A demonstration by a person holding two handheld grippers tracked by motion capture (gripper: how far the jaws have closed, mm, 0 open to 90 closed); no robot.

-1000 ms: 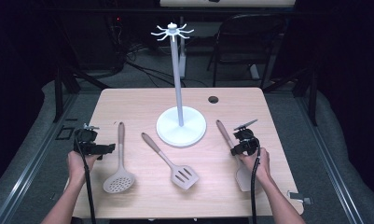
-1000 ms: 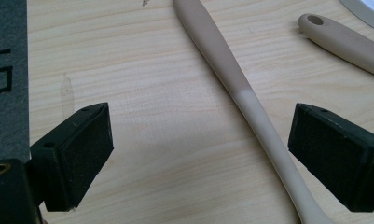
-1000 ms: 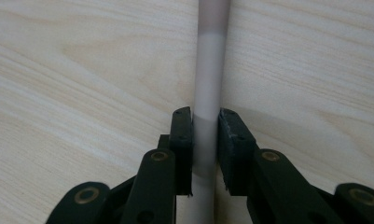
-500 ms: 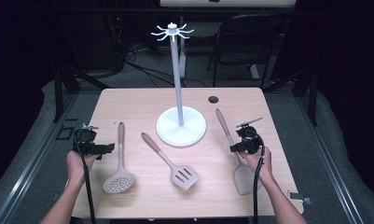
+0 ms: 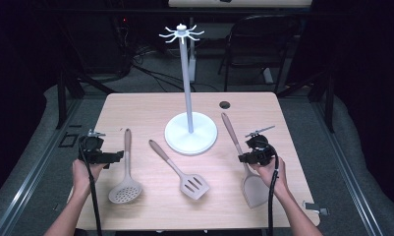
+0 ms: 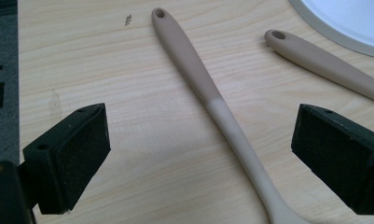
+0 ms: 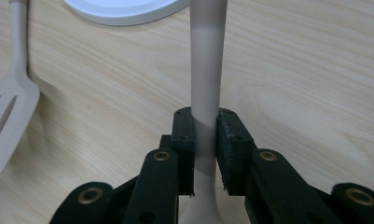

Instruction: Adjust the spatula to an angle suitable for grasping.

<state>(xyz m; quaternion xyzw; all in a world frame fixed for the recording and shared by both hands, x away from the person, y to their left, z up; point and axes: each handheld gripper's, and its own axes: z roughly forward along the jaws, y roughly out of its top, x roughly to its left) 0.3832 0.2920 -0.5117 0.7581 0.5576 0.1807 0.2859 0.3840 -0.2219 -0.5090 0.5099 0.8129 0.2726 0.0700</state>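
Right gripper is clamped on the turner handle; left gripper gapes — lift level, aim for the rack hook.

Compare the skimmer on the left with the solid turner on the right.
The skimmer has a round, perforated head; the solid turner has a flat head without holes. The skimmer lies between the open left tongs, untouched; the right tongs clamp the turner's handle. Both are beige with darker handle ends.

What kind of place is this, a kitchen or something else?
Probably a recording studio or lab, not a kitchen: a bare wooden table in a dark room, cables on the floor, and kitchen utensils laid out around a white hanging stand.
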